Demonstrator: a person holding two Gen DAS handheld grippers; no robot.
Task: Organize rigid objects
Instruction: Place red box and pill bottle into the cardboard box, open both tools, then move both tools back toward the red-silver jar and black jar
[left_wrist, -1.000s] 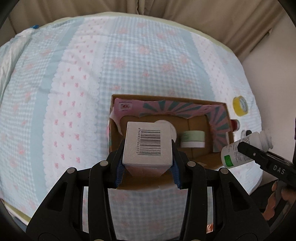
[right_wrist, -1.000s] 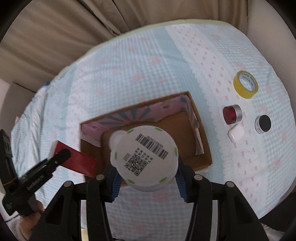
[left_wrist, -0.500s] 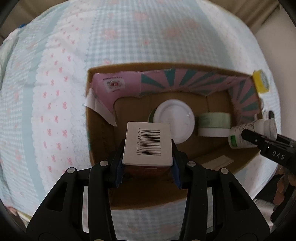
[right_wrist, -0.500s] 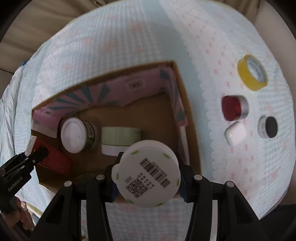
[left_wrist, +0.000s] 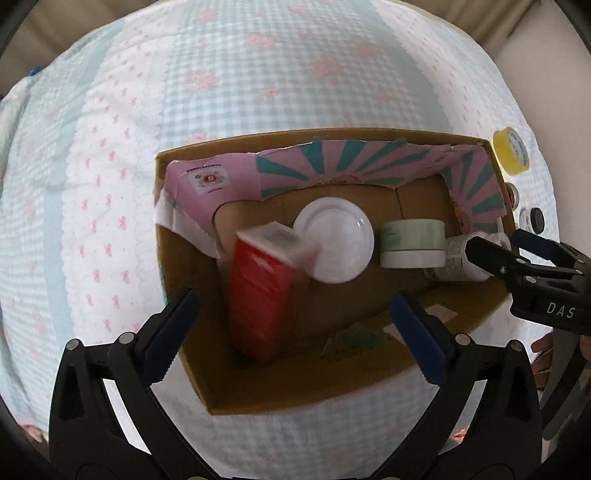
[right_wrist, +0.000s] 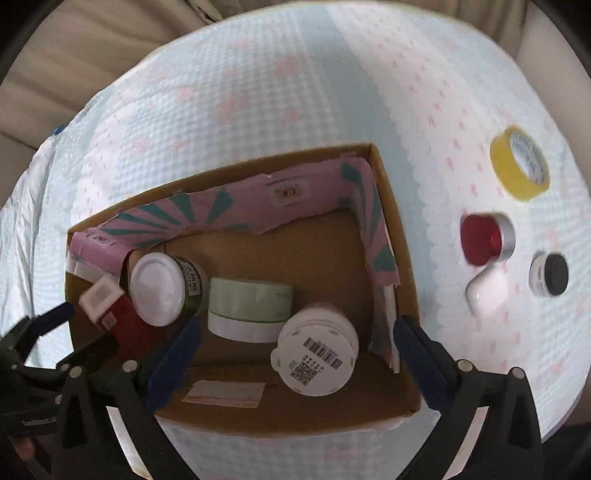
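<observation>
The left gripper hangs over the near left part of the cardboard box; its jaws have just been opening and now stand wide apart, pads clear of everything. Between them, down in the box, the red carton with a white barcoded end stands tilted and blurred, leaning toward the white-lidded jar.

The right gripper hangs over the near right part of the same box, its jaws likewise just opened and spread wide. The white bottle sits free between them on the box floor, its base up, showing a barcode and a QR code, too small to read. Just left of it lies the pale green jar with a white base, touching or nearly touching the bottle.

The box is lined with pink paper printed with teal rays; a small round label on it cannot be read. A white slip lies on the near floor.

On the checked cloth right of the box lie 4 things: a yellow tape roll, lettering illegible, farthest; a red-topped tin; a black-lidded pot; and a white case. In the left view, "DAS" is readable on the right gripper's body.
</observation>
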